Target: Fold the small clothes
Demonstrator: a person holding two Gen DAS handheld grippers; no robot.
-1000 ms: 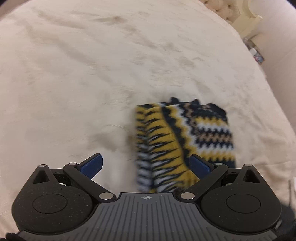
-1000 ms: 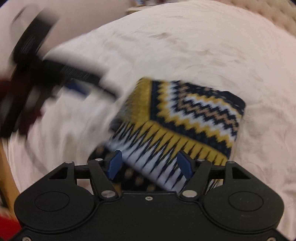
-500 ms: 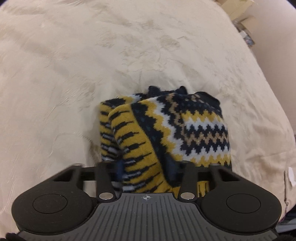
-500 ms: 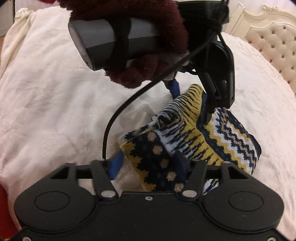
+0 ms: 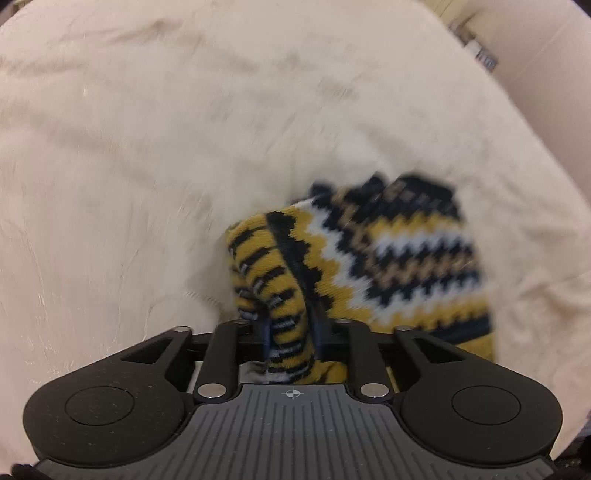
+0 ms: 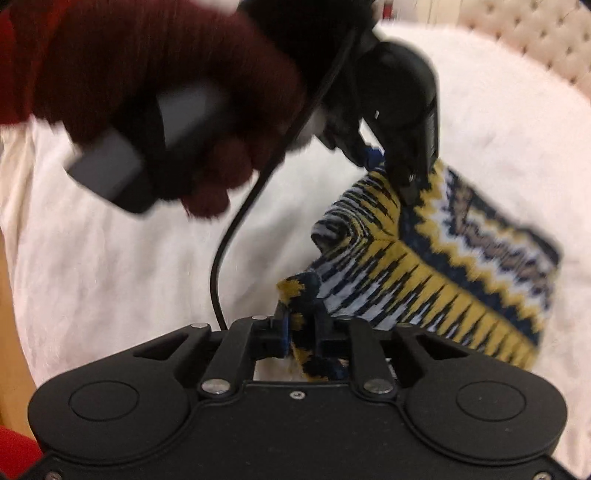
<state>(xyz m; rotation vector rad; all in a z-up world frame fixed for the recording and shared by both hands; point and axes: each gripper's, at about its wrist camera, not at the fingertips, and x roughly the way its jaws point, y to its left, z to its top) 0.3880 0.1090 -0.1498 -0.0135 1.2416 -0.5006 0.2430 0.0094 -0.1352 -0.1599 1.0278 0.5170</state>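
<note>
A small knitted garment (image 5: 388, 266) with yellow, navy and white zigzag bands lies partly folded on a cream bedspread (image 5: 147, 147). My left gripper (image 5: 290, 332) is shut on its yellow-and-black striped edge. In the right wrist view the same garment (image 6: 443, 266) lies ahead to the right, and my right gripper (image 6: 301, 328) is shut on its navy-and-yellow corner. The left gripper (image 6: 402, 177), held by a hand in a dark red glove, pinches the garment's far edge there.
A tufted cream headboard (image 6: 524, 33) runs along the far right of the bed. A black cable (image 6: 229, 236) hangs from the left tool. Boxes and clutter (image 5: 476, 48) stand beyond the bed's far right edge.
Both grippers have closed from open onto the garment's edges. The left tool has moved in over the garment, and its near edges are gathered and lifted.
</note>
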